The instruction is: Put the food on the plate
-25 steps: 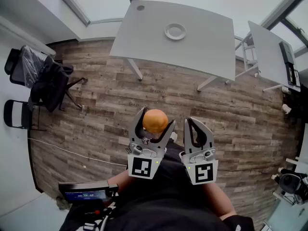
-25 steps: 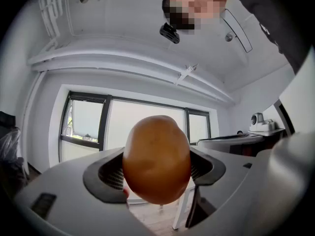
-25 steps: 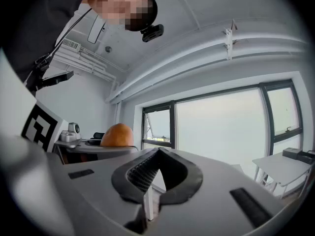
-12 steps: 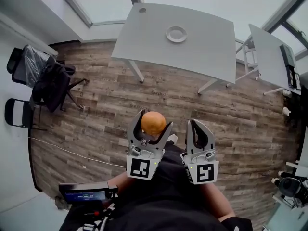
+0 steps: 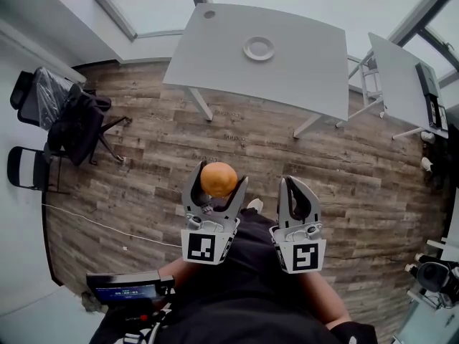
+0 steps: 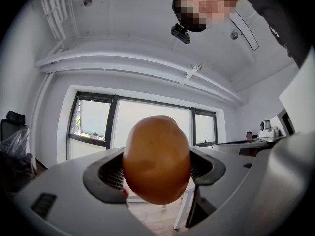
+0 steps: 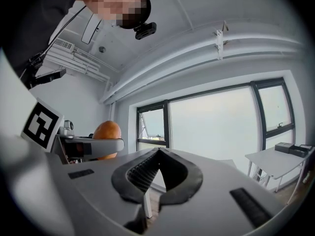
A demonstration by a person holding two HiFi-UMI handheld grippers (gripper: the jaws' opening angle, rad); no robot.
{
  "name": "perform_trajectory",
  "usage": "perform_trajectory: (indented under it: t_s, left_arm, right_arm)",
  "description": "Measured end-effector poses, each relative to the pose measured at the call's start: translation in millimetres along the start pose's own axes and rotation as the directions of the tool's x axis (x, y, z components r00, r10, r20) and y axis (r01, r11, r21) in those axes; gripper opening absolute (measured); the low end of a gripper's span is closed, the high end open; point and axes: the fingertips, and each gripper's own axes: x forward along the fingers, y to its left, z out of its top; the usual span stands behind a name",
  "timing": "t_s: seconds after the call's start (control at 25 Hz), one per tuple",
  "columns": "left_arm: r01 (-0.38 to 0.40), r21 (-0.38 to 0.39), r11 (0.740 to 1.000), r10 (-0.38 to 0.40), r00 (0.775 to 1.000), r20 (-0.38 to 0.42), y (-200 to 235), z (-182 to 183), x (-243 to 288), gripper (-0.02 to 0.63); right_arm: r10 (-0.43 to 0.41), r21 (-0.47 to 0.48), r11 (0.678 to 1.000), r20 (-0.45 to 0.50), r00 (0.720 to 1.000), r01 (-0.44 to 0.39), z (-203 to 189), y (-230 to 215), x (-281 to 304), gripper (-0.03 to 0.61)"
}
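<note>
My left gripper (image 5: 217, 180) is shut on a round orange-brown food item (image 5: 218, 178), held up over the wooden floor in front of the person. The same food item (image 6: 156, 160) fills the space between the left jaws in the left gripper view. My right gripper (image 5: 297, 192) is beside it on the right, shut with nothing between its jaws; the right gripper (image 7: 156, 165) shows its pads pressed together. The food item (image 7: 106, 138) shows at the left of the right gripper view. A small white plate (image 5: 259, 48) lies on the grey table (image 5: 301, 70) far ahead.
A second grey table (image 5: 398, 77) stands at the right. Black chairs (image 5: 68, 120) draped with dark clothing stand at the left wall. A thin cable (image 5: 107, 228) runs over the wooden floor (image 5: 158, 163). A device with a lit screen (image 5: 129, 289) sits at the person's waist.
The left gripper with the food item has shifted a little to the left and up in the head view. The right gripper has hardly moved.
</note>
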Motion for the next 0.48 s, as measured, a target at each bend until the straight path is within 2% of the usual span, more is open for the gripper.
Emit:
perform_trajectory:
  t_s: [0.32,0.48]
  left_arm:
    - [-0.031,0.035,0.999,0.031,0.999,-0.016,-4.4,-5.5,-3.9,0.354]
    - [-0.02,0.05,0.999,0.022,0.999,-0.027,-12.8,-6.3,2.1,0.354]
  right_arm:
    - [-0.017,0.038,0.999,0.014,1.0,0.016,-8.4,-16.1,-21.1,-0.003]
    - [-0.032,0.063,0.998,0.015,0.999,0.031,-12.4,-27.0,-26.2,-0.003]
